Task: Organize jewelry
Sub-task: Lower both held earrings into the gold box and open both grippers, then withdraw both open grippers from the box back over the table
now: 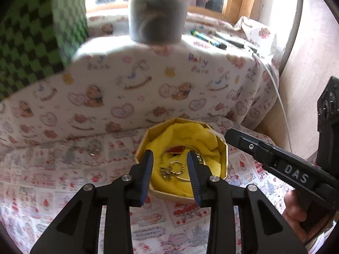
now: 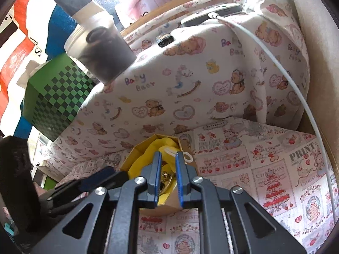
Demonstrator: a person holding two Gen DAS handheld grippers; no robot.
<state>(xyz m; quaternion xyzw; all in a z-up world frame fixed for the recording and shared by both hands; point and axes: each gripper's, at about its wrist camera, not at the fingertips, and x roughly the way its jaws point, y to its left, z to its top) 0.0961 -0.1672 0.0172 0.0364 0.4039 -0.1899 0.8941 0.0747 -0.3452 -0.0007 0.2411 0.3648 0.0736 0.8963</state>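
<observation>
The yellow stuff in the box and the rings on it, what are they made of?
The yellow lining looks like soft, matte cloth, maybe felt or fleece: it bunches in thick folds. The rings look like shiny gold-coloured metal, since they glint; real gold or plating can't be told. The box looks like tan cardboard with stiff, flat walls.

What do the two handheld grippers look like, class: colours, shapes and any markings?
The left gripper and right gripper share one build: matte black angular linkage arms with triangular cut-outs, round silver pivot bolts, and slim blue ribbed finger pads. The left view shows white "DAS" lettering on the right gripper's body.
</observation>
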